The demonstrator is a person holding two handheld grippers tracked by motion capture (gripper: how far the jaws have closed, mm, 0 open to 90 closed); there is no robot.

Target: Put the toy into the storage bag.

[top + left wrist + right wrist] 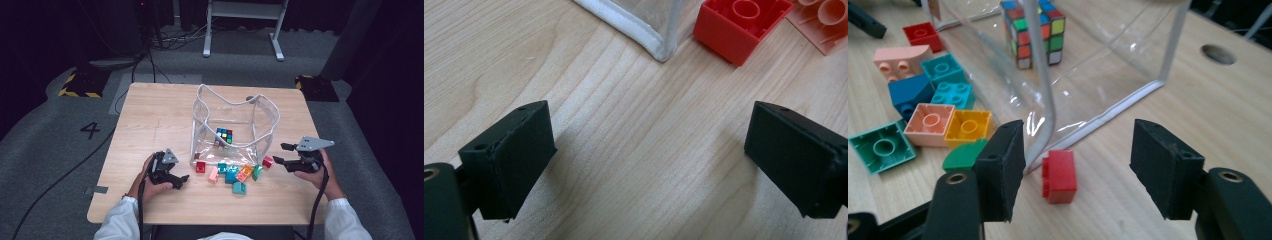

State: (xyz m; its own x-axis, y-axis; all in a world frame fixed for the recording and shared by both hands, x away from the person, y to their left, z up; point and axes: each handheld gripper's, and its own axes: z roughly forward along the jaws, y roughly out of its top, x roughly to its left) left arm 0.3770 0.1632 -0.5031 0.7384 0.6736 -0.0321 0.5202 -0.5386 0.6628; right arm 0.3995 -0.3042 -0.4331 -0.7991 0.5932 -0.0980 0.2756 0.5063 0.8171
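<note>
In the right gripper view, the small red brick [1059, 176] lies on its side on the bench [1158, 115], low in the frame's centre, in the gap between the right gripper [1075, 170]'s two fingers [1003, 167]. It sits nearer the left-hand finger than the right-hand one, and neither pad touches it. The fingers stand well apart and have hold of nothing. Just above the brick, touching or almost touching it, is the lower corner of the clear pouch [1108, 70], whose white-trimmed edge rises straight up the middle of the frame and crowds the approach from behind. Inside the pouch, at the top centre, stands a colour cube [1034, 34]. Left of the left-hand finger a green piece [964, 156] lies partly hidden behind it, then a yellow brick [969, 127], a peach brick [929, 122], a teal-green brick [883, 147], blue and turquoise bricks [930, 85] and another red brick [923, 35] at the upper left.

In the left gripper view, the left gripper [649, 150] hovers low over bare bench, fingers wide apart and empty; the other red brick [739, 27] and the pouch's corner lie at the top of the frame.

In the high view, the small red brick [267, 161] lies right of the pile, just left of the right gripper [280, 154].
</note>
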